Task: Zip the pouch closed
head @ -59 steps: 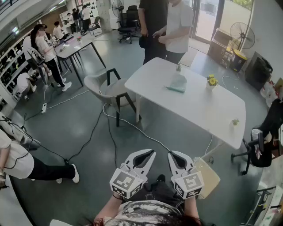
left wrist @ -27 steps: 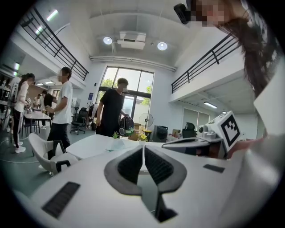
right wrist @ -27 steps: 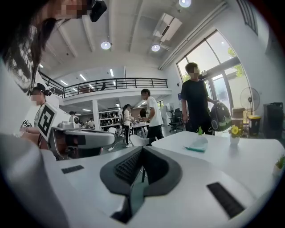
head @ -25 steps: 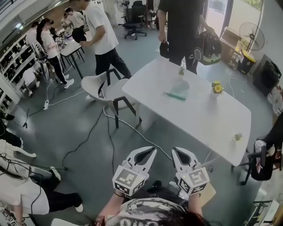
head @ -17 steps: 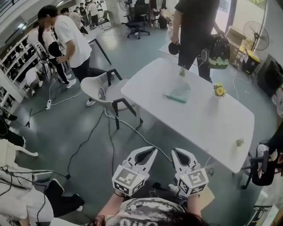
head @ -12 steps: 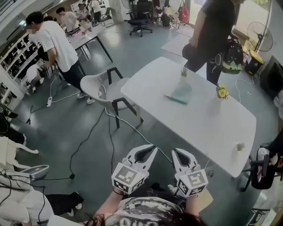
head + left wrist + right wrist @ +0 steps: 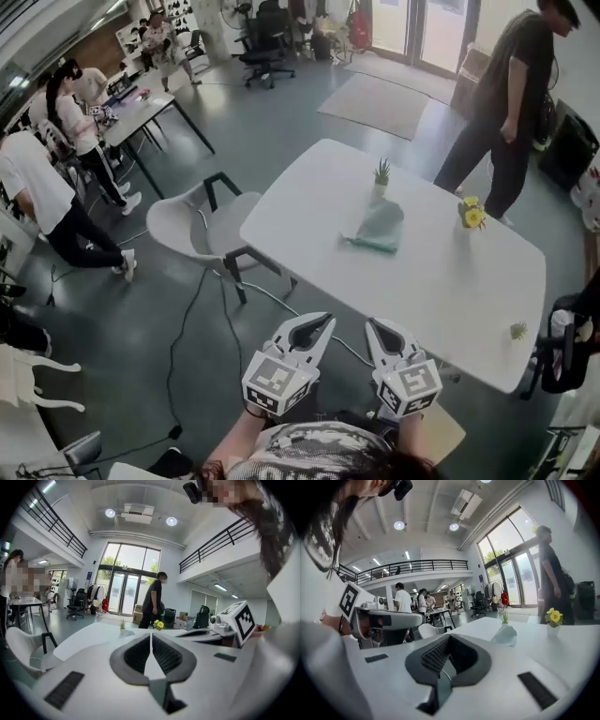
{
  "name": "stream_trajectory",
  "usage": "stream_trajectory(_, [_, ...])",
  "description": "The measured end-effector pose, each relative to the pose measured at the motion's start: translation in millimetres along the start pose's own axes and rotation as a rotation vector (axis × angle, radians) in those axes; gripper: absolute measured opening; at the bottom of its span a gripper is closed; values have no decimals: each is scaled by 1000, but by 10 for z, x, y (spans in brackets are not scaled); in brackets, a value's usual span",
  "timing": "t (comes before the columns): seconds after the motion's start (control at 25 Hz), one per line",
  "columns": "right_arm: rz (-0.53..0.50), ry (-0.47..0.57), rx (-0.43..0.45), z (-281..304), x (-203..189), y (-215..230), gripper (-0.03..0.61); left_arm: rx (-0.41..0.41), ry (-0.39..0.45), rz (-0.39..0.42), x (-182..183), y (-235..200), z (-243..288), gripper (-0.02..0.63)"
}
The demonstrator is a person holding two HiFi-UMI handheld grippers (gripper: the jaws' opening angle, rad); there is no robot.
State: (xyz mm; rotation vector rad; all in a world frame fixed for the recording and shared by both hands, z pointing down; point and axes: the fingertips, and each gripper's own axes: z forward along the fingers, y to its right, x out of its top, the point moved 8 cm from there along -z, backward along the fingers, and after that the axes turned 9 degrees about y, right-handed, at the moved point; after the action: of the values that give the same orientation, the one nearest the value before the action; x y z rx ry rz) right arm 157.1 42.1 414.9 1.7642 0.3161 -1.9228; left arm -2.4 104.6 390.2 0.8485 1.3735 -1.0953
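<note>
- Since the earlier frames, the white table (image 7: 441, 281) has come to sit lower and nearer in the head view. The person in dark clothing (image 7: 511, 103) has gone from the table's far edge to beyond its far right corner.
- Both grippers are held side by side short of the table's near edge, above the grey floor, pointing toward the table.
- Left gripper (image 7: 322, 321): the jaws are closed tip to tip, with only a thin slit between the ribbed pads and nothing held. The left gripper view (image 7: 151, 635) confirms this.
- Right gripper (image 7: 371, 324): the jaws are fully closed and empty, with pads together in the right gripper view (image 7: 449, 637).
- Pouch (image 7: 377, 228): a pale green pouch lying flat near the middle of the table, toward its far side. It is well apart from both grippers and untouched. In the right gripper view it shows ahead on the tabletop (image 7: 505, 634).
- Small green plant (image 7: 382, 174): upright on the table, just beyond the pouch.
- Yellow flowers (image 7: 472, 216): in a small pot near the table's far right edge.
- Second small plant (image 7: 517, 330): close to the table's right edge.
- White chair (image 7: 192, 220): stands at the table's left end.
- Cable (image 7: 187, 309): trails over the floor to the left of the table.
</note>
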Motion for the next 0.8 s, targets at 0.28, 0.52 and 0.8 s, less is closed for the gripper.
stream_trajectory(0.28, [-4,-30,-41,1009,224,105,-8,-85,-26,-2,235,-946,424,21])
stream_trajectory(0.52, [-2,-56,-78,1610,322,148,-8,-137,-58,-15,229,-1605,709,21])
stream_trajectory(0.8, [38,-82,-201,1893,242,341,-8,-244,-107,31,120,-2049,1097,21])
